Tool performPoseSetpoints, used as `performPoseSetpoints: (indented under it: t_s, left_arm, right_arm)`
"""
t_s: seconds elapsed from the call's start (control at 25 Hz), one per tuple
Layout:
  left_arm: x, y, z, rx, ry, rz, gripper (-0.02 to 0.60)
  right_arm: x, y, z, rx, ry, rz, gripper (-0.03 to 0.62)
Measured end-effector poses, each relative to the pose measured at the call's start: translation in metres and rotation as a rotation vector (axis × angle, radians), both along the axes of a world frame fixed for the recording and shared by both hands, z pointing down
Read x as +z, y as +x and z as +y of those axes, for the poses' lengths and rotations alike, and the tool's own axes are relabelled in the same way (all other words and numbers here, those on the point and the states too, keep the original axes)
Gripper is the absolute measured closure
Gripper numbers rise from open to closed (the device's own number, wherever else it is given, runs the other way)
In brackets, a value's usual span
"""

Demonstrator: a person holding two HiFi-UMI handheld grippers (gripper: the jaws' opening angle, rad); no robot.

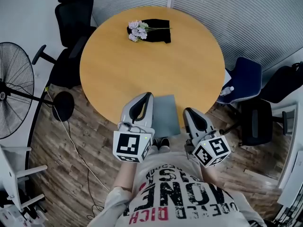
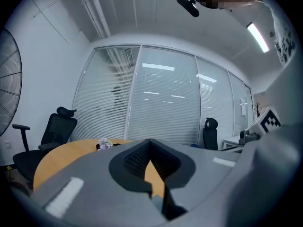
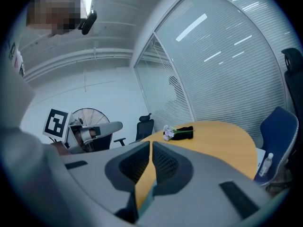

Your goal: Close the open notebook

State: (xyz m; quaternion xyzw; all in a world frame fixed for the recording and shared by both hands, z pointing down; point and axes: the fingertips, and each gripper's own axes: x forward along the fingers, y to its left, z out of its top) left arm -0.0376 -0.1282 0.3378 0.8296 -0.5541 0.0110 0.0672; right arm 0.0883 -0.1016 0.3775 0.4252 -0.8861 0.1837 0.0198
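**At the round table's near edge, both my claws shut beside a closed notebook**

On the wooden floor of a glass-walled office, the round table fills the middle of the head view, its yellow-brown top mostly bare. A standing fan is at the left, a black office chair is at the table's far left, and a blue chair sits to the right.

I hold my left claw and right claw over the table's near rim, both pointing out across the top. In each claw's own view the two jaws meet at their tips, with nothing between them.

The notebook lies flat between the two claws at the near edge of the table, its grey-blue cover up and looking closed. Neither claw touches it, as far as I can tell.

Well apart from it, at the far side of the table, a black cloth-like object lies with a small bunch of pale flowers resting against it.
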Motion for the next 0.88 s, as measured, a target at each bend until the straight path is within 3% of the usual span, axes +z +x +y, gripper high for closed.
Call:
performPoseSetpoints:
  t_s: [0.88]
  left_arm:
    - [-0.028,-0.036,0.042,-0.012,0.071,0.041,0.572]
  right_arm:
    - [-0.045,-0.028,0.002,0.002,0.090,0.023,0.568]
